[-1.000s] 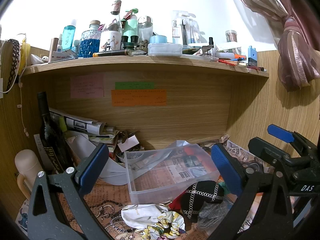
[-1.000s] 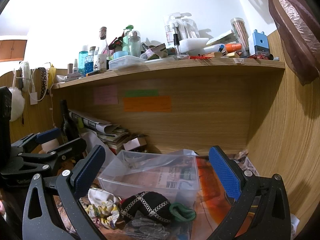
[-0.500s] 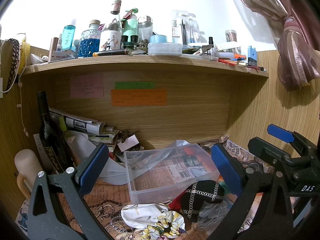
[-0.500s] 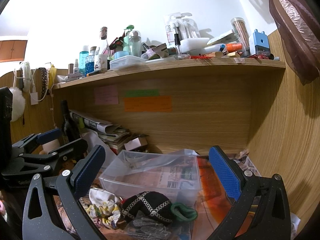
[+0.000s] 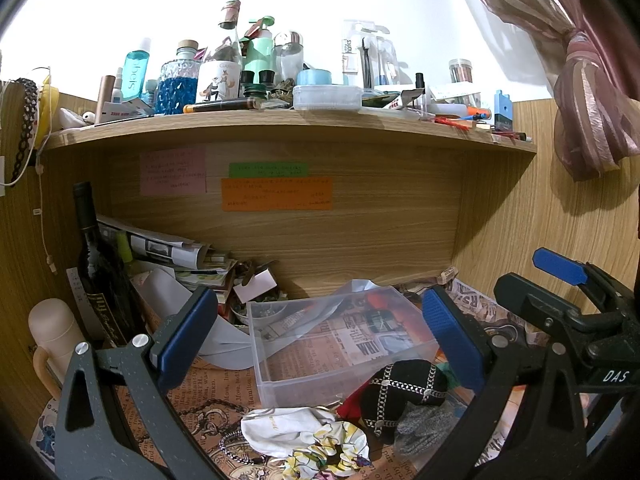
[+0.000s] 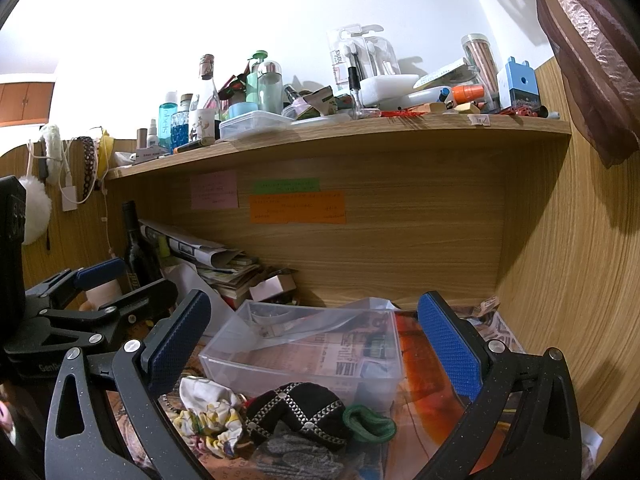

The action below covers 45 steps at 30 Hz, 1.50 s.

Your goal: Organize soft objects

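Hovering spread and empty, the left gripper (image 5: 316, 336) and right gripper (image 6: 316, 340) frame a clear plastic bin (image 6: 304, 354) at centre, soft black studded pouch (image 6: 298, 410) touching its lower wall.

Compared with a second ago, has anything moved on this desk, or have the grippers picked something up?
Nothing visibly changed. Both hand-held grippers, left and right, stay open and empty above the clear plastic box, and the black studded pouch, floral scrunchie and green scrunchie lie where they were.
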{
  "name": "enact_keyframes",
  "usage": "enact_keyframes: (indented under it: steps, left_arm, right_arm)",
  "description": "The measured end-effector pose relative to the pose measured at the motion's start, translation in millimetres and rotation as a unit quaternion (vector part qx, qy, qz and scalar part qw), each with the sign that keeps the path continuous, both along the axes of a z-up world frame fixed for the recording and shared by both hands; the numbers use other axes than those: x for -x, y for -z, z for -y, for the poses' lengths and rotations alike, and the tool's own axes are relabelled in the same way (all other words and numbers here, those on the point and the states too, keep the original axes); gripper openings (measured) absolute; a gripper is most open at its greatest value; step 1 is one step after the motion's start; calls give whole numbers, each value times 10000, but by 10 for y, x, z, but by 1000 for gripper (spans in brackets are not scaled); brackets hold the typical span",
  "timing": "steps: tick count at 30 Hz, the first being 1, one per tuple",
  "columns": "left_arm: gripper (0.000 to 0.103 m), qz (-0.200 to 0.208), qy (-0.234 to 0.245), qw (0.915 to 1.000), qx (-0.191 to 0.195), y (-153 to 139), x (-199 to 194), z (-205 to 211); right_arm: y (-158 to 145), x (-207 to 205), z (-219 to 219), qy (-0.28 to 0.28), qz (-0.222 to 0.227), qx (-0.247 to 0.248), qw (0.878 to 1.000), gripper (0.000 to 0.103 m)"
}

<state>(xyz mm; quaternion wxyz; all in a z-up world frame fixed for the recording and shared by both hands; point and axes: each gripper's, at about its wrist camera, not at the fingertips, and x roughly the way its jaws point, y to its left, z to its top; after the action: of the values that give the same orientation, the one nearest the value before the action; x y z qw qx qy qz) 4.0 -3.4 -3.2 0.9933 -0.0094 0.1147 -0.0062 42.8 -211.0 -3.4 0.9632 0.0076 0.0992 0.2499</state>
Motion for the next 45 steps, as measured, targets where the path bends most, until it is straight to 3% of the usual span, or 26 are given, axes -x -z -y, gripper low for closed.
enact_keyframes:
  steps: [28, 37, 45]
  left_arm:
    - [103, -83, 34, 10000, 25, 87, -8, -13]
    - [91, -729, -47, 9973, -8, 369, -135, -184]
    - [85, -1426, 13, 9898, 51, 758, -182, -312]
  right_arm:
    - [44, -15, -14, -3, -59, 32, 10000, 103]
    - [286, -223, 93, 40, -685, 151, 9975, 89]
    - [546, -273, 35, -248, -1241, 316, 9915, 76]
